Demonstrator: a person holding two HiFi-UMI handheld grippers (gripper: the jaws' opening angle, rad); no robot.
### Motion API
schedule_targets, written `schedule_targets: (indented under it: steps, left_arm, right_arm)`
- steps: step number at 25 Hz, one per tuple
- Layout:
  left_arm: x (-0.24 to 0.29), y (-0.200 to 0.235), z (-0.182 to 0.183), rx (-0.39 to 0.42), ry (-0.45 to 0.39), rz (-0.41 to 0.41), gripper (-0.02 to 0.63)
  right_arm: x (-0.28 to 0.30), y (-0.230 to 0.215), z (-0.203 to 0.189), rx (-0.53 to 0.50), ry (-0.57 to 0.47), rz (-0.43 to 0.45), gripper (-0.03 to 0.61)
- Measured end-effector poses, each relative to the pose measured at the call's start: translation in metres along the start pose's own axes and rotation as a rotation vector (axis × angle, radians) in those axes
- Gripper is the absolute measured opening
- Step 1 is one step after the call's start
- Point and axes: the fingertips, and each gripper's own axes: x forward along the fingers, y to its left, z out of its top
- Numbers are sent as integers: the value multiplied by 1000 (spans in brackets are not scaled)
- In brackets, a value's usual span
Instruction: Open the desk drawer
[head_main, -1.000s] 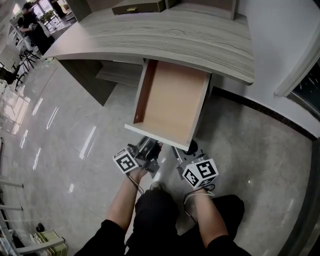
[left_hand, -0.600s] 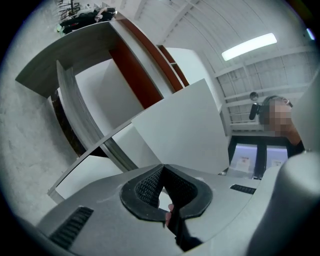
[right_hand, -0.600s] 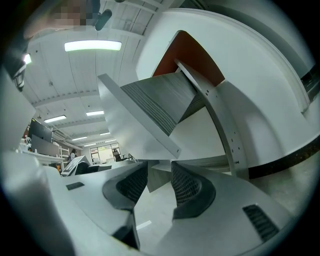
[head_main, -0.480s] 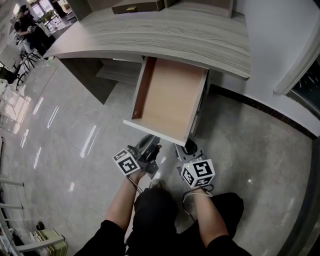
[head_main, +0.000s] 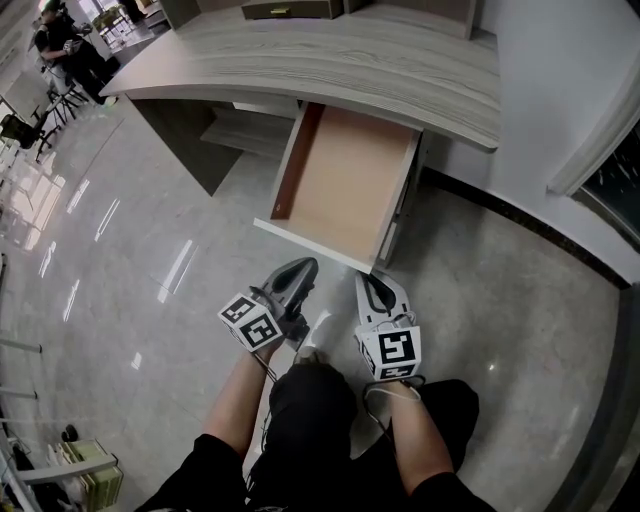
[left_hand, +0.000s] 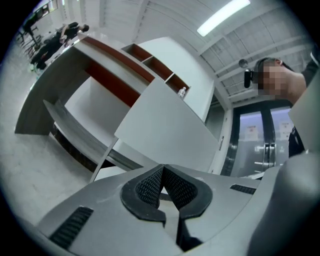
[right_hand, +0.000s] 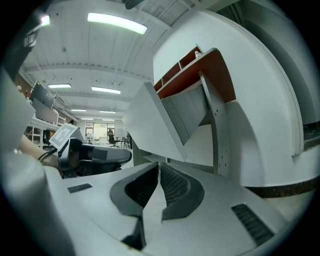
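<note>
1. A shallow rectangular drawer (head_main: 345, 180) with a tan wooden floor and a white front panel stands pulled far out from under the grey wood-grain desk top (head_main: 330, 55).
2. Its long axis runs from the desk toward the person, with the front panel facing both grippers.
3. The left gripper (head_main: 300, 268) is clenched on nothing, near the panel.
4. The right gripper (head_main: 372, 280) has just been closing; its jaws meet with nothing between them, just beside the panel's right corner.
</note>
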Motion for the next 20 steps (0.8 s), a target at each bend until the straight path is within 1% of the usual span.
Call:
schedule_targets:
  steps: [5, 9, 13, 16, 20]
  left_arm:
    - [0, -18, 7, 117, 3, 59, 5]
    - [-6, -26, 14, 203, 27, 159, 5]
    - [-13, -39, 25, 293, 53, 245, 5]
    - [-16, -56, 37, 345, 45, 269, 5]
    - [-14, -69, 40, 401, 17, 273, 5]
  right_arm:
    - [-12, 8, 17, -70, 9, -4, 15]
    - [-23, 9, 29, -98, 9, -18, 15]
    - [-40, 12, 51, -137, -23, -29, 15]
    - [-53, 13, 71, -150, -64, -31, 15]
    - [-62, 13, 89, -169, -112, -24, 15]
